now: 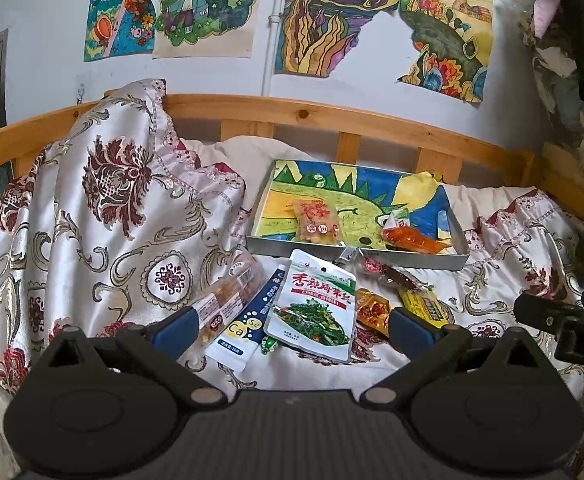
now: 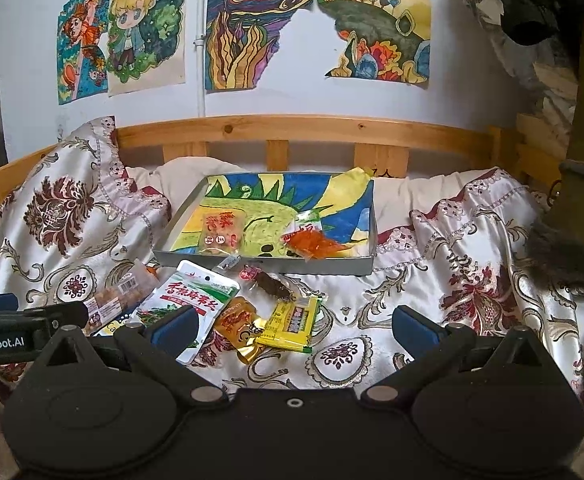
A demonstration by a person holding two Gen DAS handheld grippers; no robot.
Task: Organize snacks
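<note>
A shallow grey tray (image 1: 356, 255) (image 2: 263, 266) lined with a colourful drawing lies on the bed and holds an orange-pink packet (image 1: 316, 222) (image 2: 219, 232) and a red-orange packet (image 1: 414, 240) (image 2: 316, 245). In front of it lie loose snacks: a white seaweed pouch (image 1: 314, 312) (image 2: 195, 300), a blue-white Ca sachet (image 1: 247, 328), a clear pastry pack (image 1: 227, 300) (image 2: 119, 296), an orange packet (image 1: 374, 310) (image 2: 237, 318), a yellow packet (image 1: 424, 306) (image 2: 294, 322) and a dark snack (image 1: 392, 276) (image 2: 271, 284). My left gripper (image 1: 292, 332) is open above the pouch. My right gripper (image 2: 292, 330) is open above the yellow packet.
A floral satin cover (image 1: 103, 240) (image 2: 472, 280) drapes the bed and bunches high at the left. A wooden bed rail (image 1: 332, 114) (image 2: 312, 128) runs behind the tray, below drawings on the wall. The other gripper shows at each view's edge (image 1: 564, 320) (image 2: 19, 328).
</note>
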